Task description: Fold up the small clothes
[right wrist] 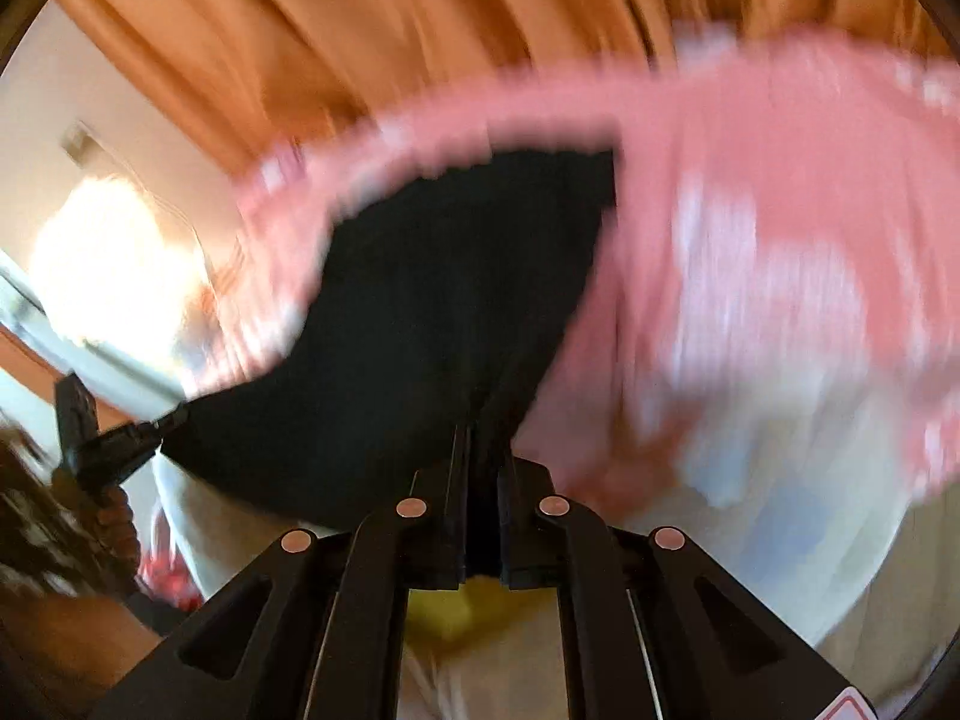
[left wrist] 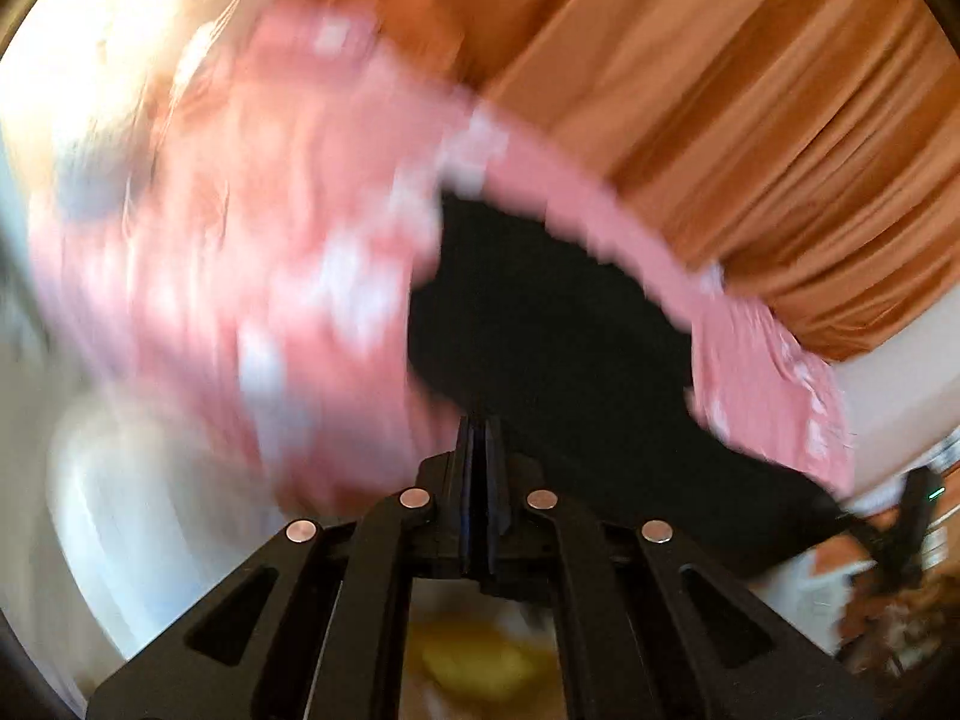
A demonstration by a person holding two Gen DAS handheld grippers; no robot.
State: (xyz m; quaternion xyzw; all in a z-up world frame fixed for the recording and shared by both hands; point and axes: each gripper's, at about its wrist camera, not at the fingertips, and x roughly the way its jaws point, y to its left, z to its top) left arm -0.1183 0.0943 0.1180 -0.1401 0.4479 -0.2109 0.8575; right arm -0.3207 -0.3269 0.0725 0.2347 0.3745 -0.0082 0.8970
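Orange curtains [left wrist: 750, 120] hang in folds across the background of both views, with a pale wall [right wrist: 120, 114] and a patch of glaring light beside them.

On the left wrist view, the left gripper [left wrist: 479, 438] has its fingers [left wrist: 467, 480] pressed together with hardly any gap, and black fabric [left wrist: 558, 348] runs right down into their tips, so they are pinching it. From there the black cloth spreads up and to the right as a dark, taut panel. A pink garment with white patches [left wrist: 252, 252] billows around it, filling the left and middle of the view and trailing along the black cloth's upper edge to the right; it is badly smeared, so its exact shape cannot be told. Whether pink and black are one garment or two cannot be told either.

On the right wrist view, the right gripper [right wrist: 483, 450] likewise has its fingers [right wrist: 461, 480] closed to a narrow slit on the black fabric [right wrist: 432, 312], which fans upward and leftward from the tips. Its far left corner reaches the other gripper [right wrist: 129, 441], seen small at the left edge, so the cloth is held up in the air between the two. The pink garment [right wrist: 750, 228] arcs over the top of the black cloth and hangs down on the right.

Below both sets of fingers lies something yellow [left wrist: 474, 666], blurred, on a pale cloth-like area [right wrist: 780, 570].
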